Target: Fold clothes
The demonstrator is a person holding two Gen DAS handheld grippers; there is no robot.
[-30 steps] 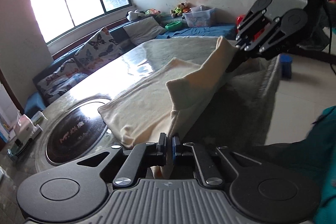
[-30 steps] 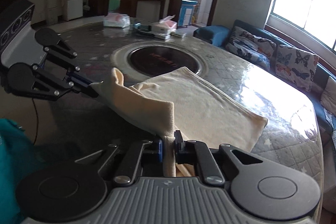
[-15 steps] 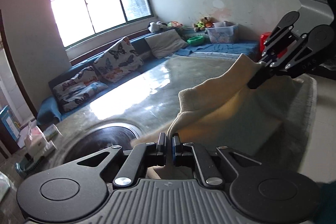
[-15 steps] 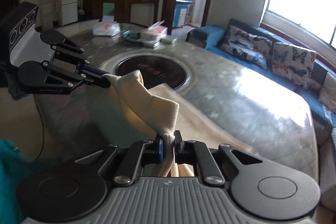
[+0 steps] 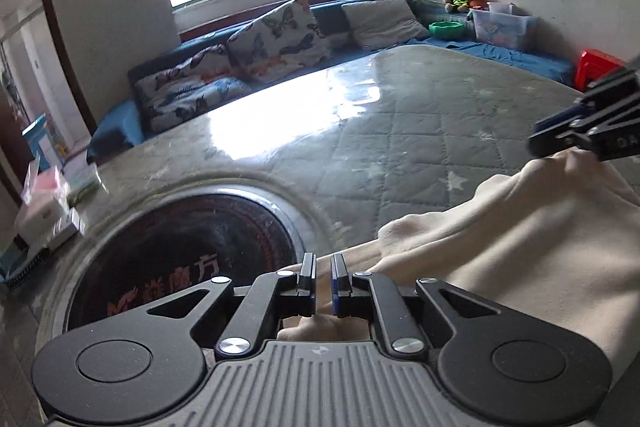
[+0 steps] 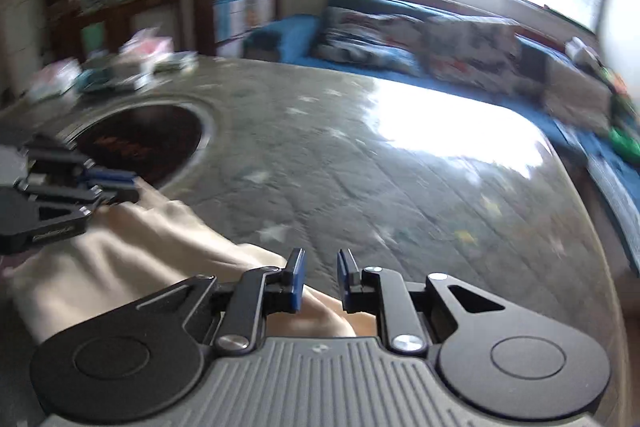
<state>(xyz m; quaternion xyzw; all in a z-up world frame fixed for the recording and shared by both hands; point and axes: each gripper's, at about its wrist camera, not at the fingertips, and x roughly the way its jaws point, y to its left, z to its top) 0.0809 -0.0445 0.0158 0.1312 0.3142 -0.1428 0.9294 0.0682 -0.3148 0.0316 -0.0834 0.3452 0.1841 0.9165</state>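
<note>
A cream cloth (image 5: 520,247) lies bunched on the quilted table at the near edge, under both grippers; it also shows in the right wrist view (image 6: 132,251). My left gripper (image 5: 323,263) has its jaws a narrow gap apart with nothing between the pads, above the cloth's left end. My right gripper (image 6: 320,259) is open and empty above the cloth's right end. The right gripper shows at the right edge of the left wrist view (image 5: 560,137), and the left gripper at the left of the right wrist view (image 6: 108,183). The right wrist view is blurred.
The table (image 5: 400,131) has a round dark inset (image 5: 184,259) at its left. Boxes and packets (image 5: 44,203) sit at its far left edge. A blue sofa with butterfly cushions (image 5: 256,47) runs under the window. A red stool (image 5: 600,67) stands at right.
Both grippers carried the cloth's held edge forward over the table and lowered it. Both jaws have opened and let the cloth go; it now lies folded over on the table.
</note>
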